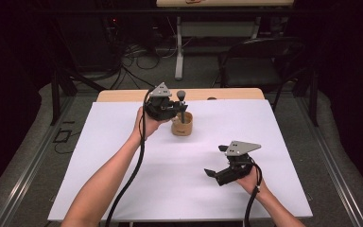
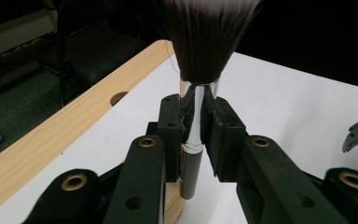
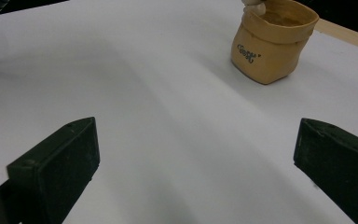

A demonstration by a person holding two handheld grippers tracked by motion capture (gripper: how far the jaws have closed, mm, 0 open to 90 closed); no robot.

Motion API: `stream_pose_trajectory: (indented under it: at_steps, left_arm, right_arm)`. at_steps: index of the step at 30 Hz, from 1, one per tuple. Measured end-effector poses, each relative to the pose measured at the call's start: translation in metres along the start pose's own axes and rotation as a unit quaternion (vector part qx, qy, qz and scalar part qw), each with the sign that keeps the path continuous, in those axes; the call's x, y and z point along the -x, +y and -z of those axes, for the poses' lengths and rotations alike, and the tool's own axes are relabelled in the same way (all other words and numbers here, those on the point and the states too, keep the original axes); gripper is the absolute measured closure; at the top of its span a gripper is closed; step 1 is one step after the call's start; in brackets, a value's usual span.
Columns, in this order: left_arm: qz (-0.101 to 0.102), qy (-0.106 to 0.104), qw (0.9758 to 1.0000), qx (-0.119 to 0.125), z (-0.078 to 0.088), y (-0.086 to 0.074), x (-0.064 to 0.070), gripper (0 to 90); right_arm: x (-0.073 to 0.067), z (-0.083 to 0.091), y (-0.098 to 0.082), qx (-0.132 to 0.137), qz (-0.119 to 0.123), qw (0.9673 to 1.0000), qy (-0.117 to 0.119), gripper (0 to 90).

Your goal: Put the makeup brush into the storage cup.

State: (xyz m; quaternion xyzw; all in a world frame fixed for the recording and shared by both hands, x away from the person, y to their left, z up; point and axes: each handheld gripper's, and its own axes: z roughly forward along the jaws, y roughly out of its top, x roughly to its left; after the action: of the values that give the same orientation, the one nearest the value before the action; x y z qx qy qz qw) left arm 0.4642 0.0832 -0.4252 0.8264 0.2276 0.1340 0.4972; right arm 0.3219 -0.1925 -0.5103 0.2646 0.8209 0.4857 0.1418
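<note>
- the left gripper [image 2: 193,135] pinches a brush [image 2: 196,116] by its shiny metal neck, and the brush stands upright with the dark bristles on top.
- in the high view the brush [image 1: 182,101] is over the tan cup [image 1: 182,124], and its lower end goes down toward the cup's mouth; i cannot tell if it touches inside.
- the cup stands on the white table [image 1: 123,156], near the far edge, about the middle of it.
- the right gripper [image 1: 211,173] rests low near the table's right front corner, well apart from the cup.
- its jaws are spread wide, with bare table between them; the cup [image 3: 272,39] is farther off.
</note>
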Motion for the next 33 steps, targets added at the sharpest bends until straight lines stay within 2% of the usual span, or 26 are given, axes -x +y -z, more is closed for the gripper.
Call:
stream_pose_trajectory:
  at_steps: [8,21,28,33]
  left_arm:
    - [-0.001,0.012,0.9999,-0.001,-0.008,0.001,-0.003,76.9]
    - [0.007,0.034,0.9994,-0.008,-0.019,-0.006,-0.013,76.9]
    - [0.018,0.039,0.999,-0.011,-0.026,-0.011,-0.016,76.8]
    - [0.018,0.041,0.9988,-0.019,-0.029,-0.013,-0.018,76.8]
  right_arm:
    - [0.0,0.0,0.0,-0.002,0.002,1.0,0.001,0.0]
    - [0.0,-0.001,-0.001,-0.003,0.001,1.0,0.003,0.0]
    - [0.0,0.0,-0.001,-0.001,0.001,1.0,0.007,0.0]
    - [0.0,0.0,-0.001,-0.002,0.002,1.0,0.005,0.0]
